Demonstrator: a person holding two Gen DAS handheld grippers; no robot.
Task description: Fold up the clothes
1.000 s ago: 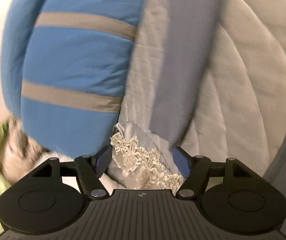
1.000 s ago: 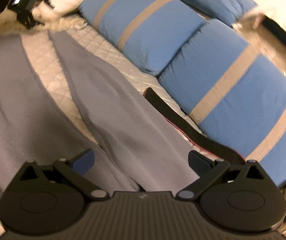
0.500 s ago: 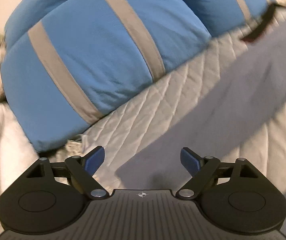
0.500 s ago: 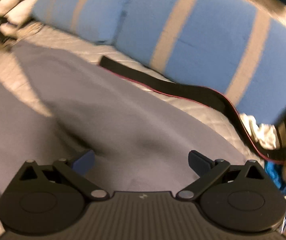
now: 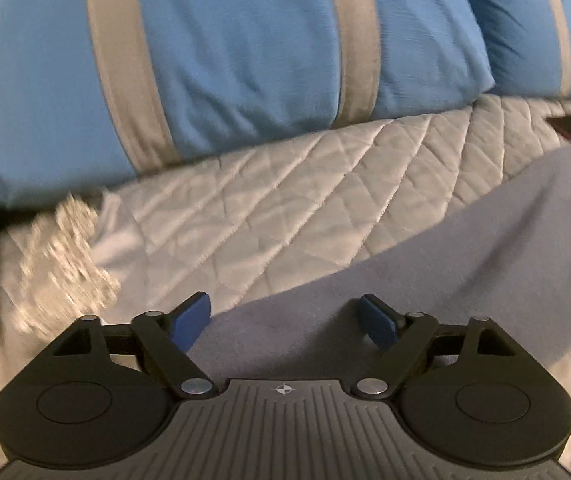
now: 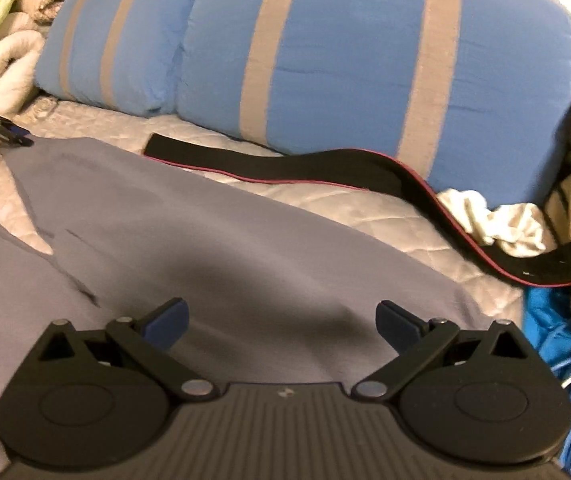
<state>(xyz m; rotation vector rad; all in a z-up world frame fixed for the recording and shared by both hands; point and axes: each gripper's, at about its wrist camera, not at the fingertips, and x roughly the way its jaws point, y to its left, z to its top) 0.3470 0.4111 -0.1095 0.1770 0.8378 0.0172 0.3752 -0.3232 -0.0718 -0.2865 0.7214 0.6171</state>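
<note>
Both our grippers have swung along the grey trousers: left gripper closing on its hem, right gripper wide, empty, folding not yet begun.

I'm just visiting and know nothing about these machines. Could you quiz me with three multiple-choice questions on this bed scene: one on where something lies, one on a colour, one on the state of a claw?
1. Where does the black strap lie?
A. Between grey garment and pillows
B. Atop the pillows
C. Under the garment

2. What colour are the stripes on the blue pillows?
A. Red
B. Grey-beige
C. Black

3. What does the right claw hold?
A. The strap
B. A pillow
C. Nothing

Answers: 1 A, it runs along the quilt before the pillows; 2 B, pale bands cross the blue; 3 C, its fingers stand apart above the garment.
</note>
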